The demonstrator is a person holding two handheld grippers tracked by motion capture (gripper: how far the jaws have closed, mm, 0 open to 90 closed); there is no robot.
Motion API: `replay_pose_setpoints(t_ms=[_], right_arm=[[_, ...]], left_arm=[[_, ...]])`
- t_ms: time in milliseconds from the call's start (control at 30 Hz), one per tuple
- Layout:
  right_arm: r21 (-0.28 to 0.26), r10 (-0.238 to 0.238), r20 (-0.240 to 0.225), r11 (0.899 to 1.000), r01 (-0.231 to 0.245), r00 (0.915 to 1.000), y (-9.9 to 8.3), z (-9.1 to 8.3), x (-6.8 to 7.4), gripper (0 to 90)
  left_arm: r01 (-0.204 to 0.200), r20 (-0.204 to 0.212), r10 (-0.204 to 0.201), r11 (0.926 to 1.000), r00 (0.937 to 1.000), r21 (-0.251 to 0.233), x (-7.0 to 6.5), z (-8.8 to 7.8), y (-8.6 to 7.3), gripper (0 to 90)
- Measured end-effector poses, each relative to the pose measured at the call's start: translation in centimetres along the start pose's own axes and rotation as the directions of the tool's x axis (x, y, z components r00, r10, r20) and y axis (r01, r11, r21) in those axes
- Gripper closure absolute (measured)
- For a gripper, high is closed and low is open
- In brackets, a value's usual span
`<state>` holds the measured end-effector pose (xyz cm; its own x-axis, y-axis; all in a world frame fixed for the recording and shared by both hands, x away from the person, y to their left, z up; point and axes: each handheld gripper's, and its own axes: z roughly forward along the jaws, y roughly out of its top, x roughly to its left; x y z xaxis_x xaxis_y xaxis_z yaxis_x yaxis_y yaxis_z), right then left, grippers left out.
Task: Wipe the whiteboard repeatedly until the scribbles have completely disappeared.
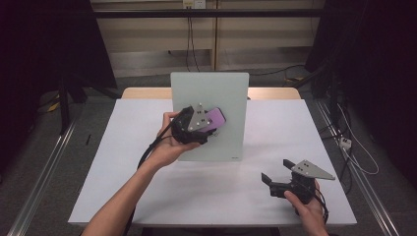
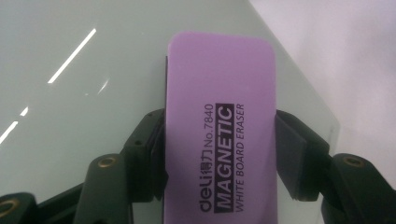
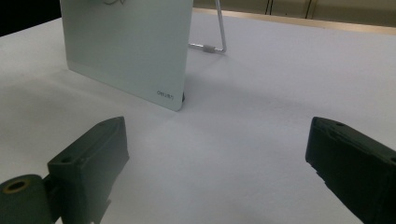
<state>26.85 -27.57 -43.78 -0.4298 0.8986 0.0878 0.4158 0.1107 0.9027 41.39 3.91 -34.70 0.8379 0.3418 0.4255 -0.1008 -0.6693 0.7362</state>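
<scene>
I hold my left gripper (image 1: 209,129) raised, its jaws clamped on the purple eraser (image 2: 219,130) against the upright whiteboard (image 1: 226,93), while my right gripper (image 1: 276,178) rests low over the desk (image 1: 206,191), jaws apart.

The purple eraser (image 2: 219,130) bore black print: "deli", "No.7840", "MAGNETIC" in a dark bar, and "WHITE BOARD ERASER". The white board (image 3: 126,51) carried a small "deli" mark at its lower right corner.
</scene>
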Motion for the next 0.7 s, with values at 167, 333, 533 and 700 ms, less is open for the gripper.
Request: replay_pose_setpoints(t_ms=[167,333,533,700], right_arm=[[0.0,0.0,0.0,1.0,0.0,1.0,0.0,0.0,0.0,5.7],[0.001,-0.001,0.002,1.0,0.001,1.0,0.0,0.0,0.0,5.7],[-0.001,0.001,0.001,1.0,-0.001,1.0,0.0,0.0,0.0,5.7],[-0.001,0.001,0.001,1.0,-0.001,1.0,0.0,0.0,0.0,5.7]], left_arm=[[-0.038,0.07,0.035,0.9981,0.9969,0.048,-2.4,1.5,-1.4,40.8],[-0.058,0.139,0.045,0.9942,0.9893,0.091,-4.3,2.8,-2.5,40.8],[-0.065,0.161,0.046,0.9917,0.9859,0.111,-4.7,2.9,-3.0,40.9],[-0.023,0.107,0.013,0.9951,0.9942,0.096,-3.4,1.8,-2.6,40.9]])
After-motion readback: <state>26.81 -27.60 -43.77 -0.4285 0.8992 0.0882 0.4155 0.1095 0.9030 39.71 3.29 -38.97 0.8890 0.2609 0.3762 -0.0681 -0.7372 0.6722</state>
